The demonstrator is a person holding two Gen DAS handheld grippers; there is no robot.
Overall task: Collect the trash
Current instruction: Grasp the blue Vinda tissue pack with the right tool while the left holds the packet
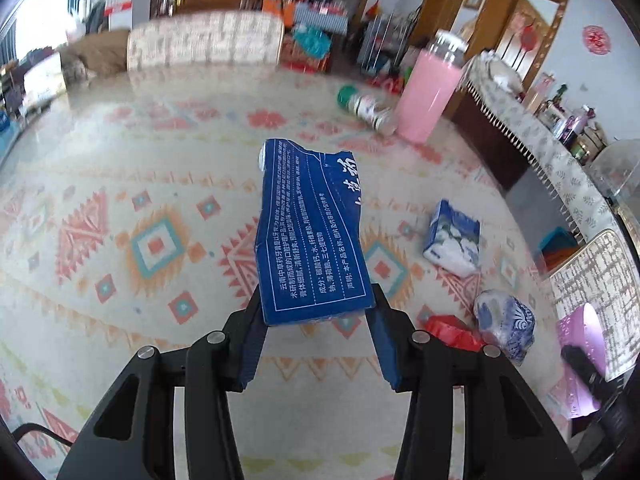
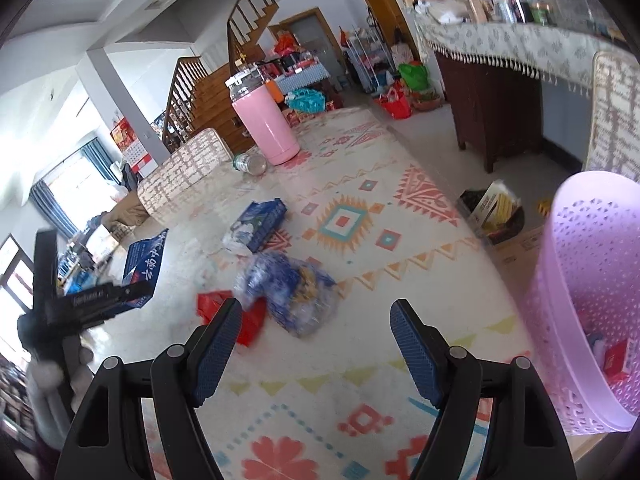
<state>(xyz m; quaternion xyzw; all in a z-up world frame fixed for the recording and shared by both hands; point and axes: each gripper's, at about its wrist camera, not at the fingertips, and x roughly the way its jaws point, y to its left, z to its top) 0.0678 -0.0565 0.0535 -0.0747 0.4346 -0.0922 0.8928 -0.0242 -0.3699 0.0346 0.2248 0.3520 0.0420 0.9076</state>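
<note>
My left gripper (image 1: 316, 312) is shut on a blue toothpaste box (image 1: 308, 232) and holds it above the patterned tablecloth; the box and the left gripper also show at the left of the right wrist view (image 2: 142, 272). My right gripper (image 2: 316, 312) is open and empty above the table. Just beyond it lie a crumpled blue-and-white plastic bag (image 2: 288, 288) and a red wrapper (image 2: 228, 312). A blue-and-white tissue pack (image 2: 256, 226) lies farther out. The same bag (image 1: 506, 320), red wrapper (image 1: 452, 330) and tissue pack (image 1: 452, 240) lie right of the left gripper. A purple perforated basket (image 2: 580, 300) stands at the right with some trash inside.
A tall pink bottle (image 2: 266, 124) stands at the table's far end with a small green-capped bottle (image 2: 250, 162) lying beside it. A chair back (image 2: 180, 176) is at the table's left side. A cloth-covered cabinet (image 2: 500, 80) and a box of items on the floor (image 2: 492, 212) are on the right.
</note>
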